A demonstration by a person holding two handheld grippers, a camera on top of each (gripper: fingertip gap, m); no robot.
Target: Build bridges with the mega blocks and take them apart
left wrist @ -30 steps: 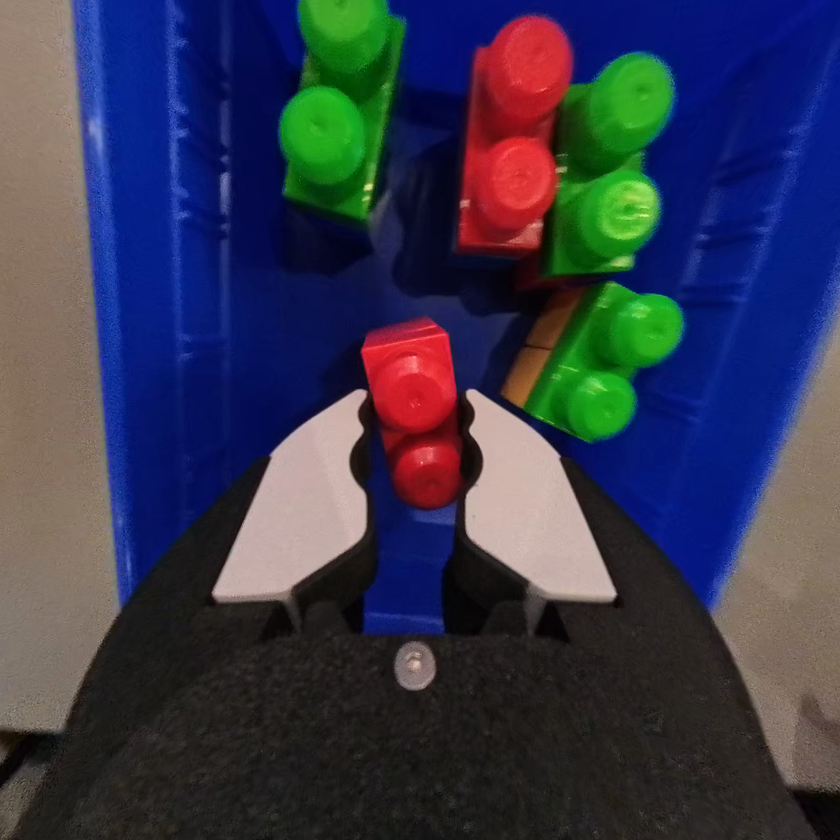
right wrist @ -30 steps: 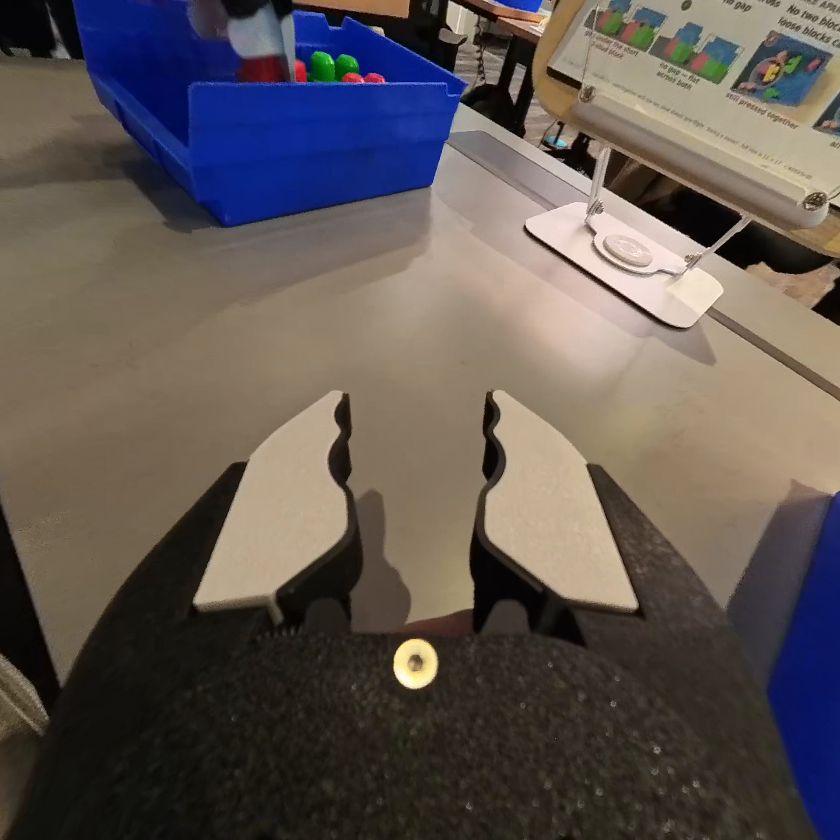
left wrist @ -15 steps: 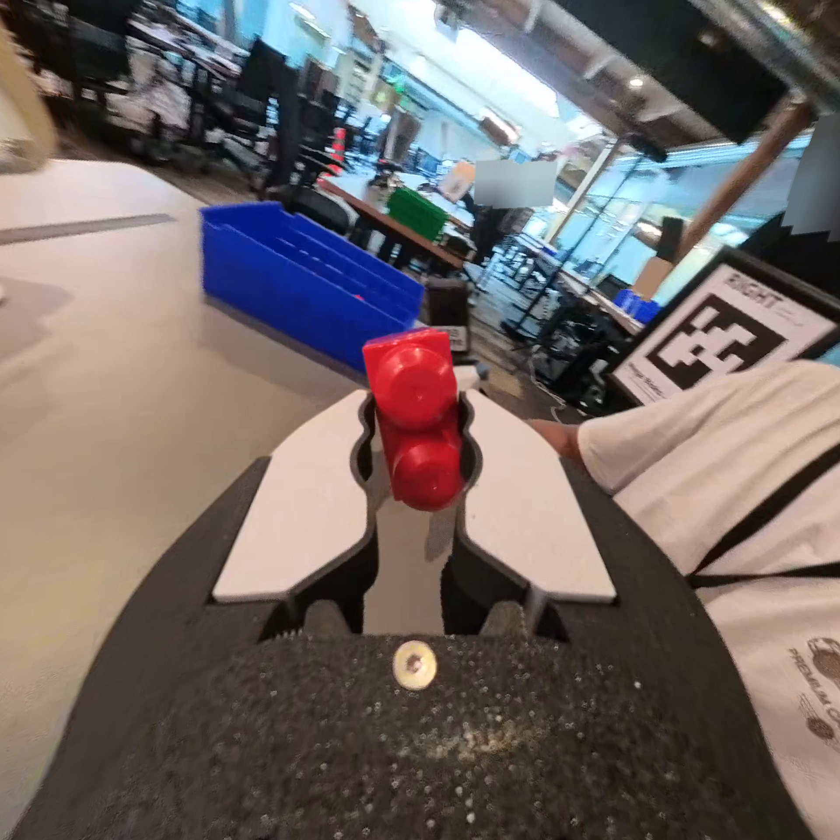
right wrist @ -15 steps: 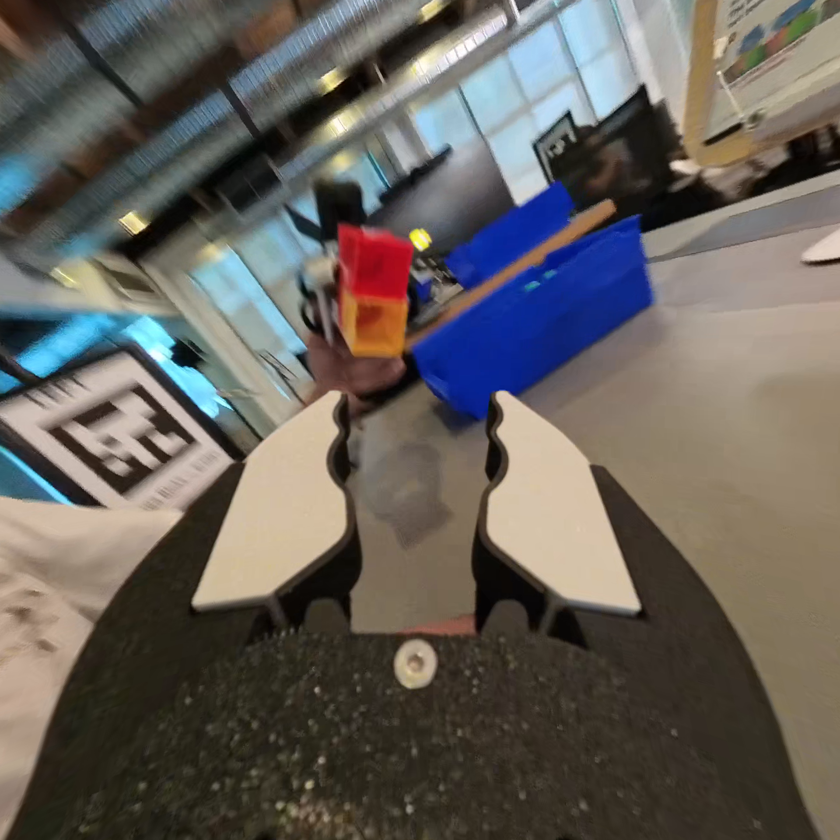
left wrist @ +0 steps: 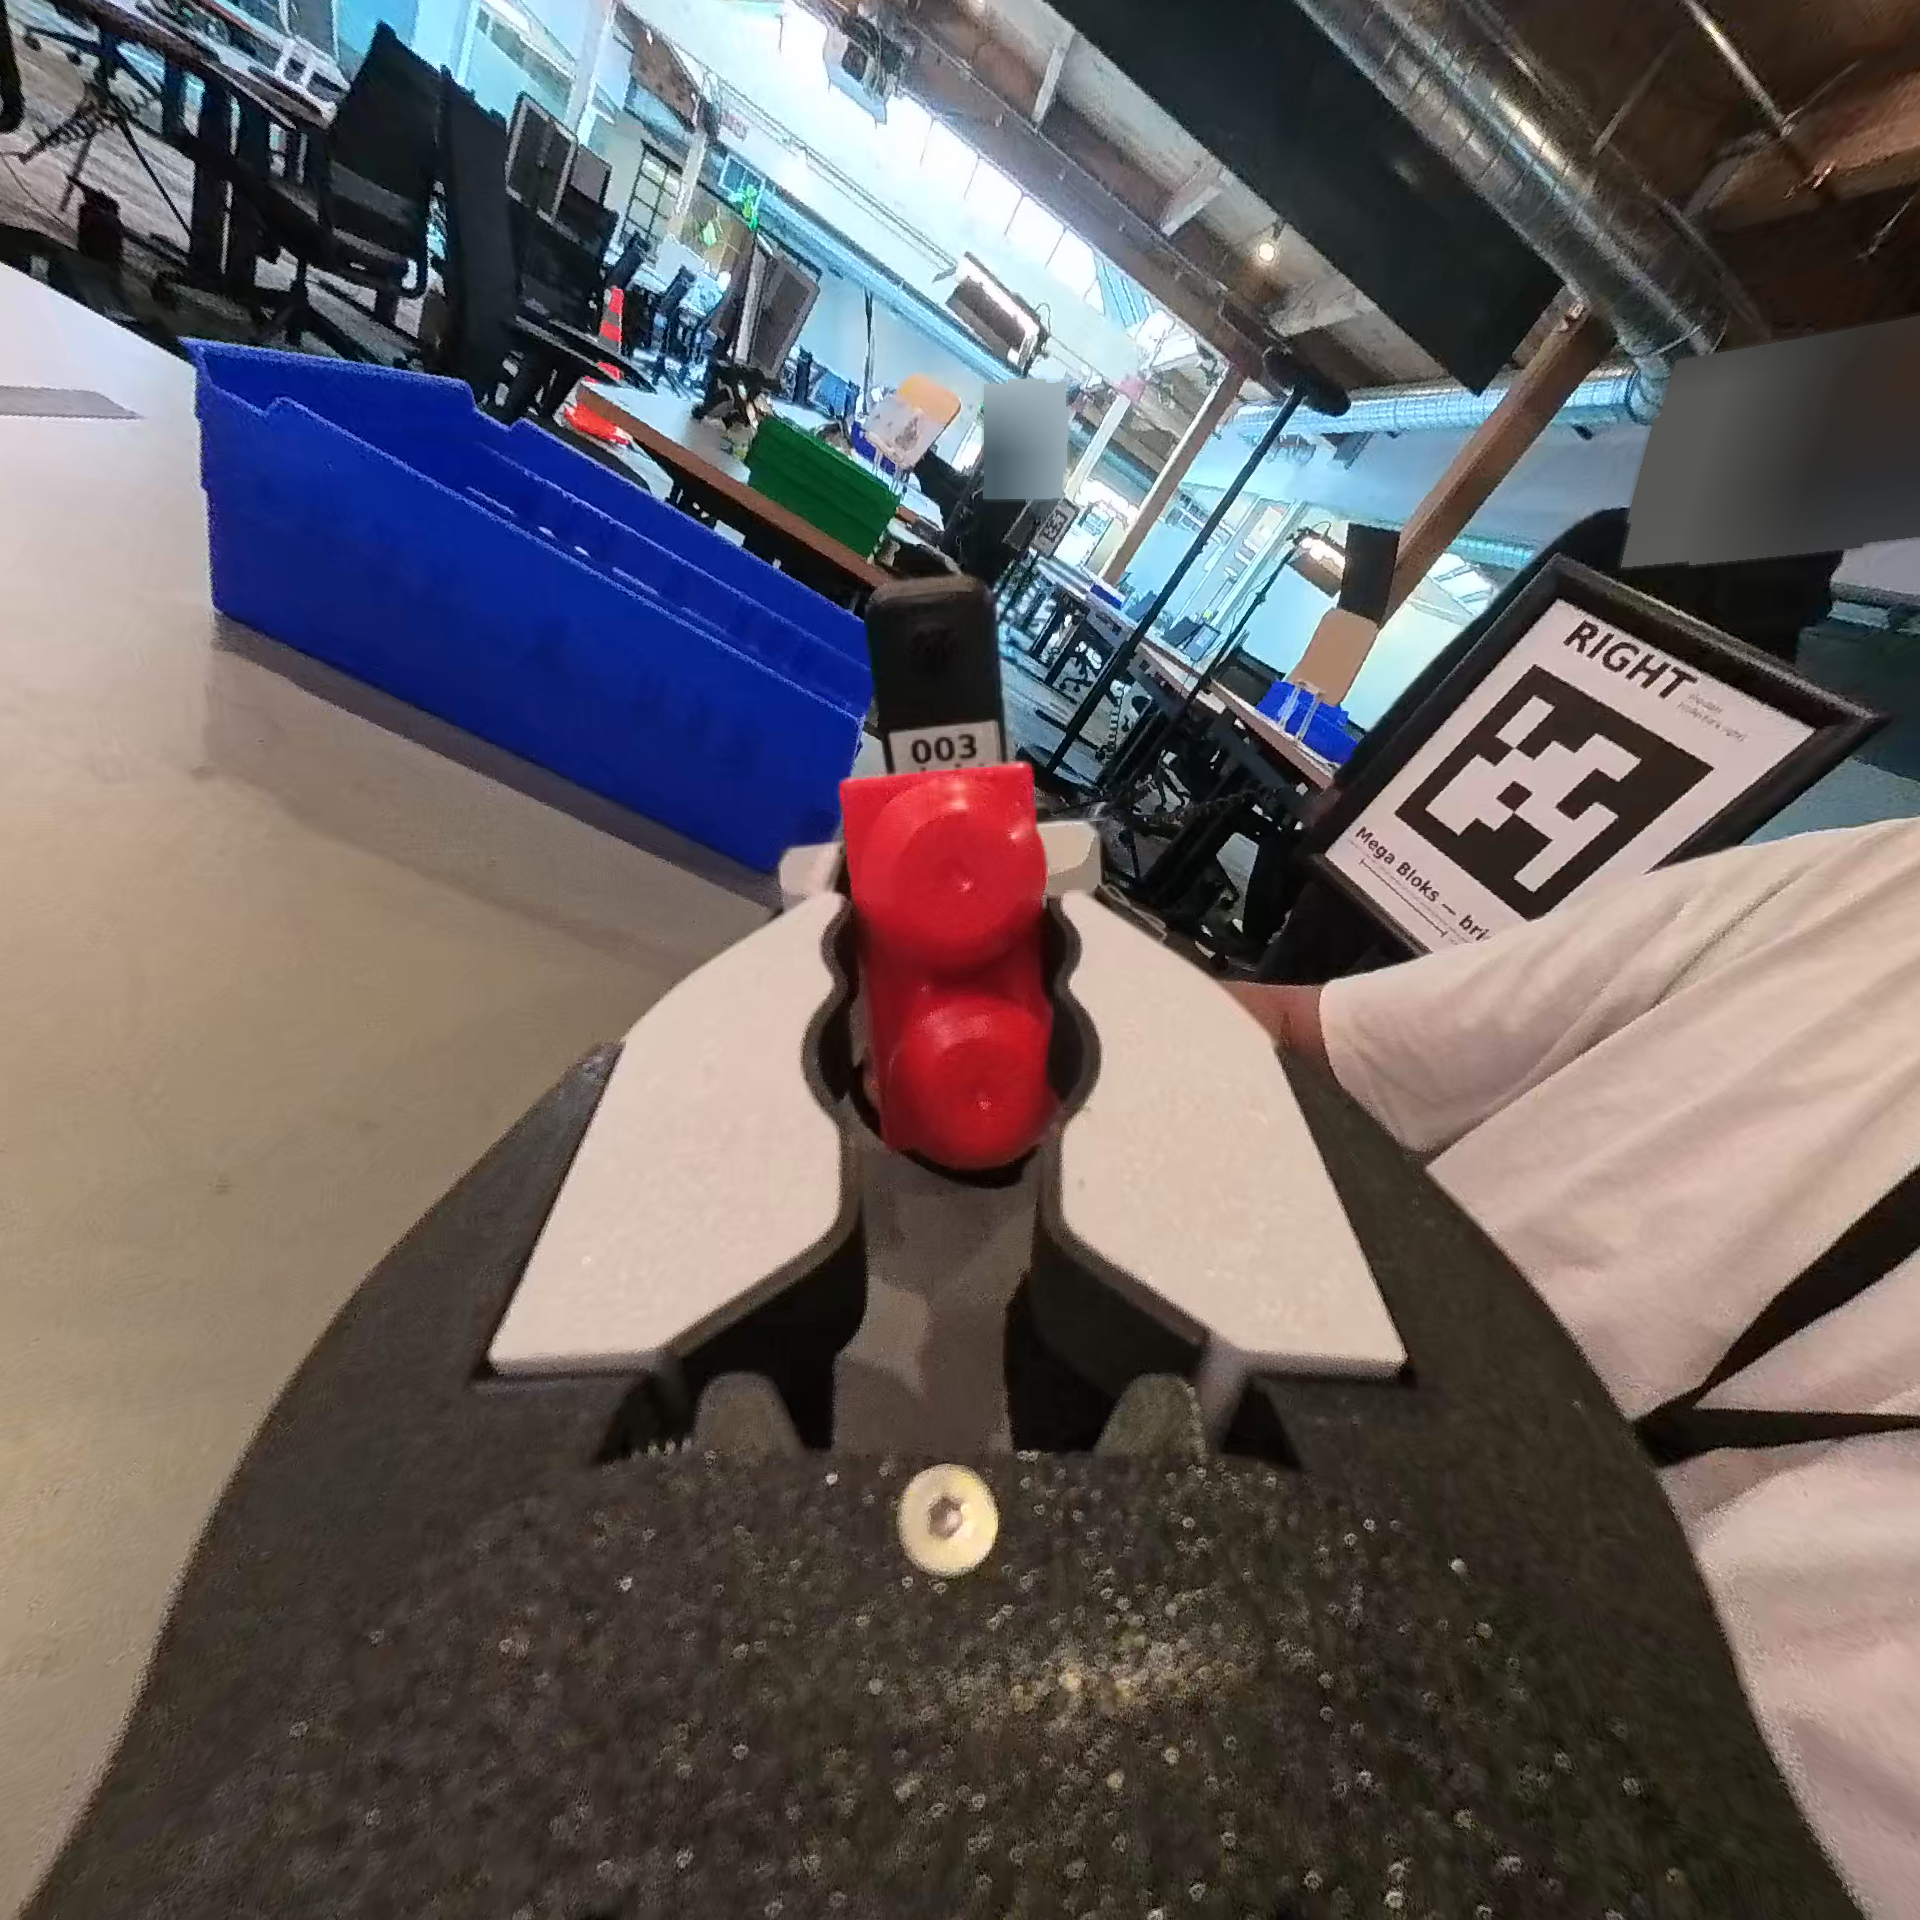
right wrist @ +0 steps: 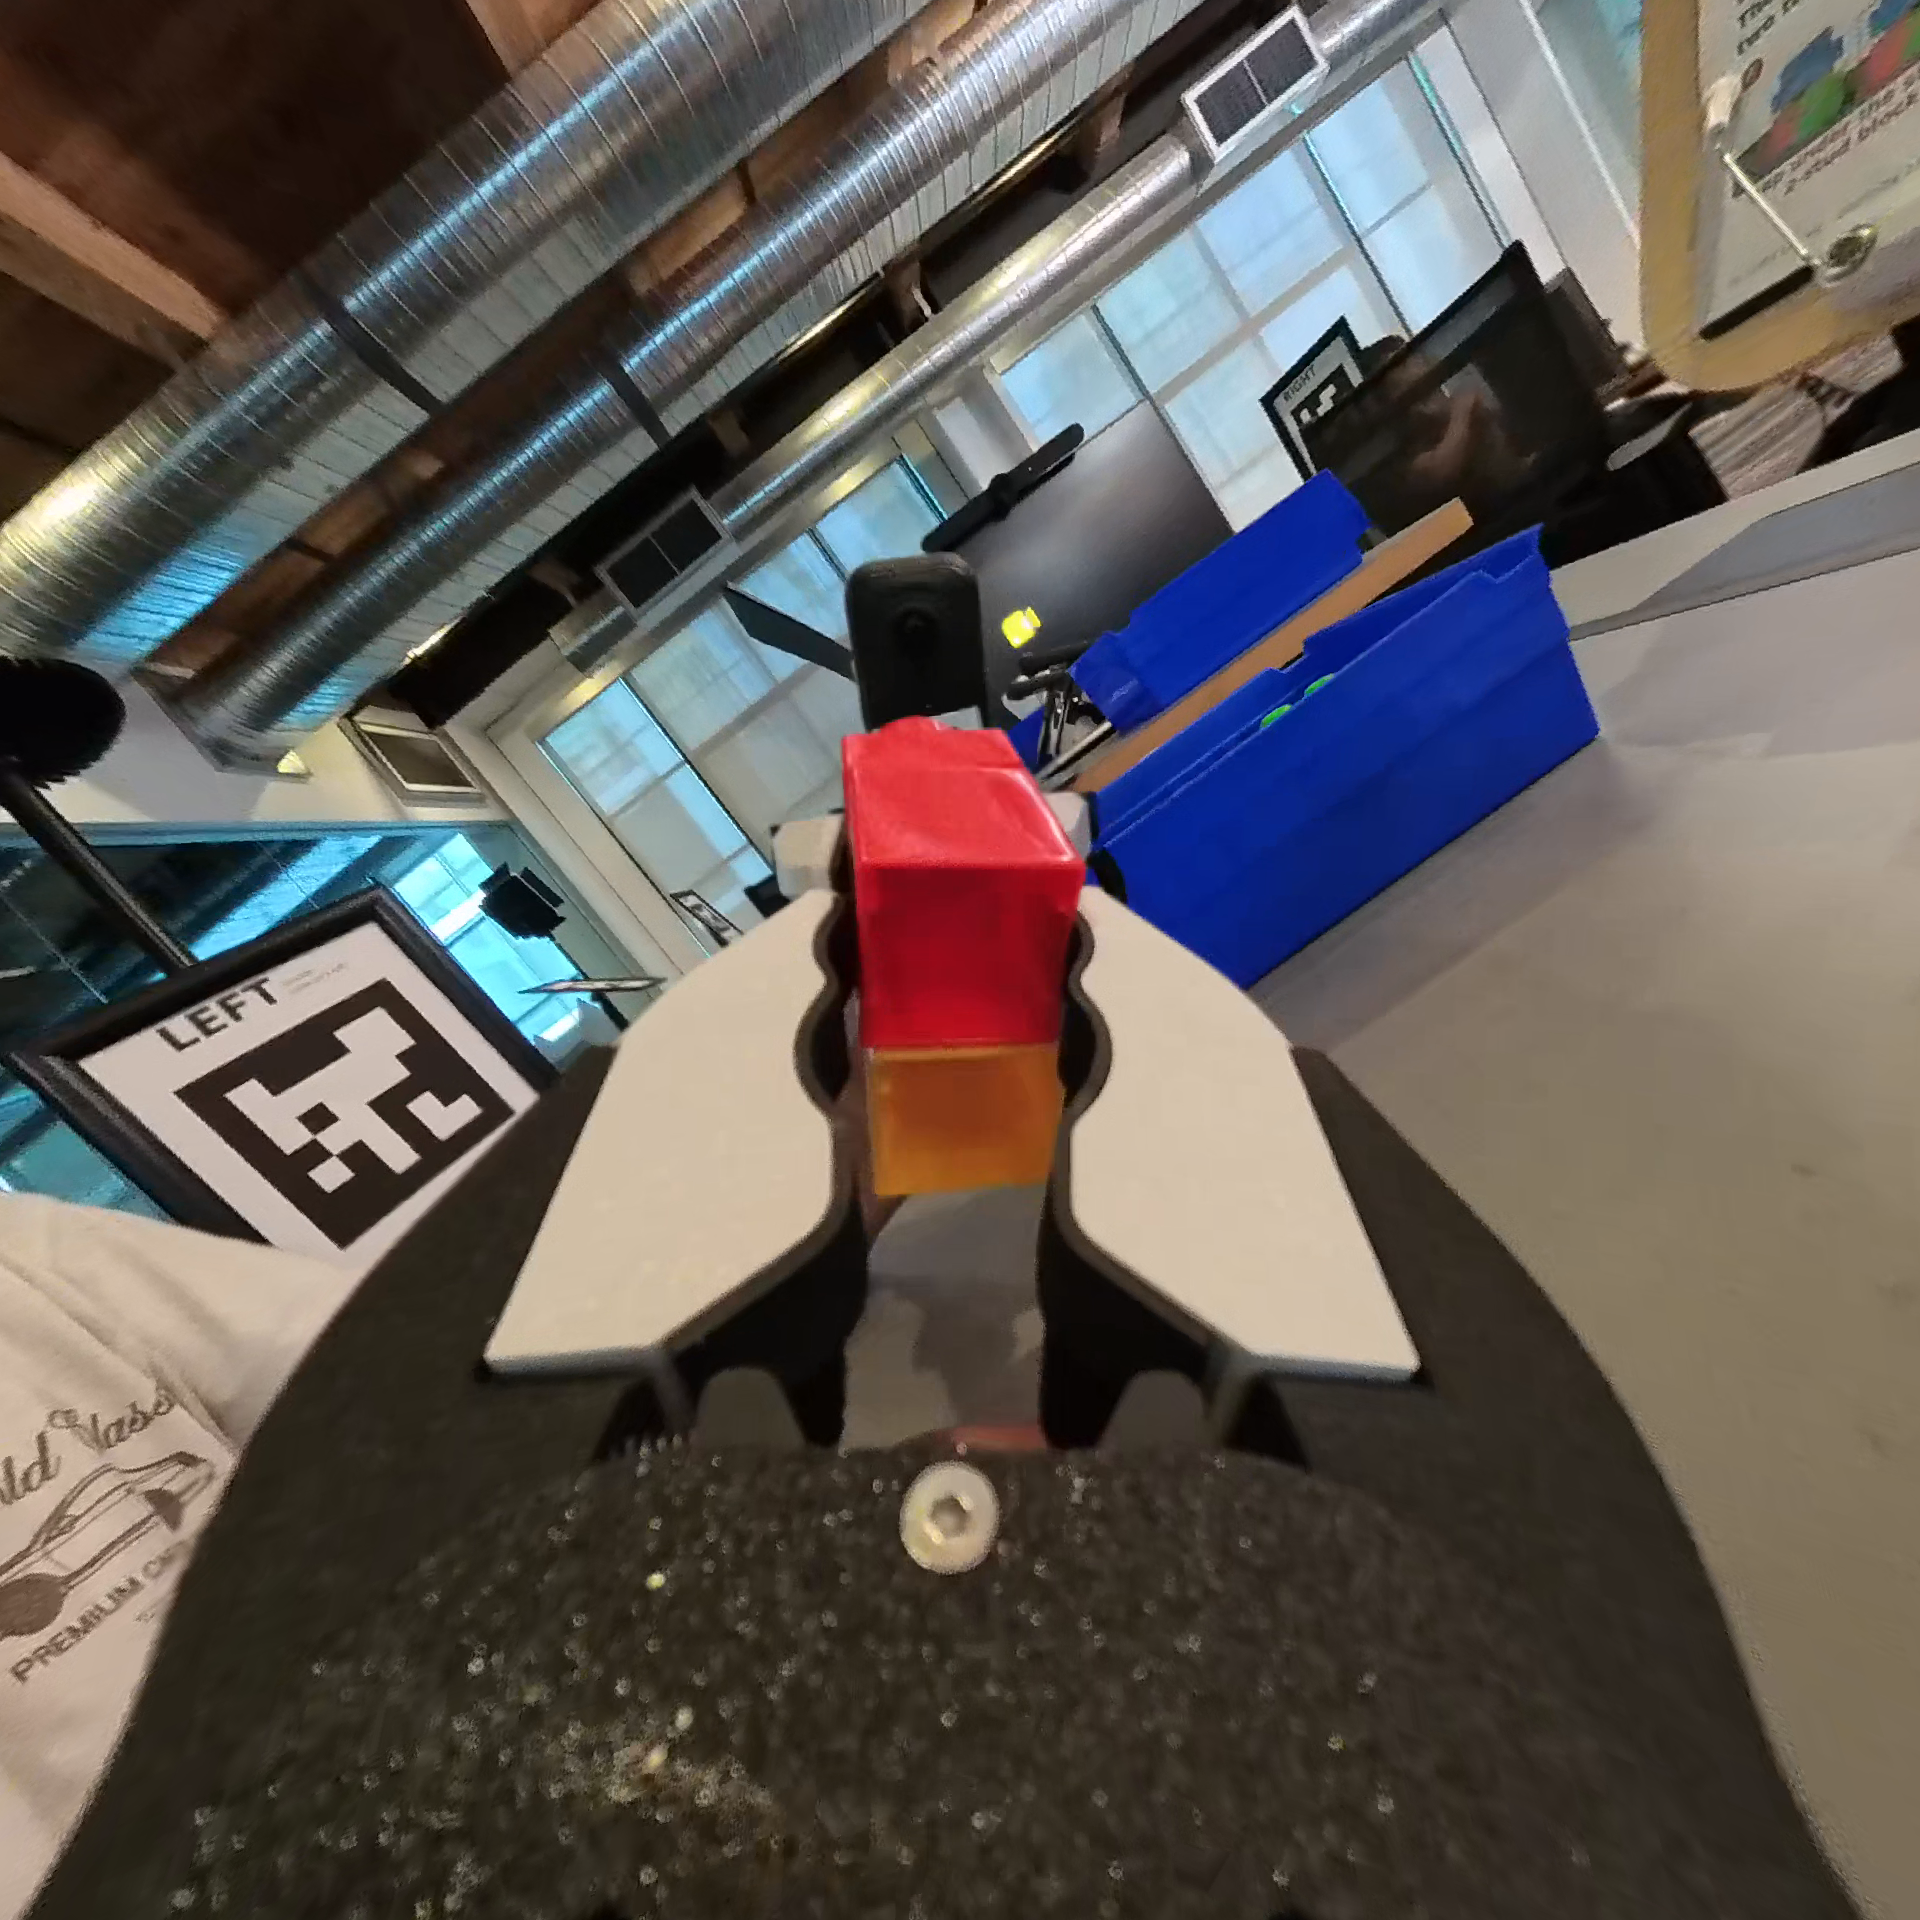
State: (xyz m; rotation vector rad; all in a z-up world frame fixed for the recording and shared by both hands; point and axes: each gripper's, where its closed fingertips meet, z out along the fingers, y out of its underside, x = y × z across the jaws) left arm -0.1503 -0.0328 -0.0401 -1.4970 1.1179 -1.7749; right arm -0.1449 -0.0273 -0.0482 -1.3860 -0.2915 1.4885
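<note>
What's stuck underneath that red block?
An orange block is joined below the red block. Its hollow underside is hidden, and the right hand-held gripper partly covers both.

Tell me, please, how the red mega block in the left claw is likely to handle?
The red mega block looks like stiff moulded plastic, so probably rigid and light. Its glossy studs could slip, though notches in the left claw cradle them. Flat sides make rolling unlikely.

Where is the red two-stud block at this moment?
Centre of the left wrist view: the red block is clamped in the left claw, studs facing the camera, with the blue bin behind it to the left.
</note>
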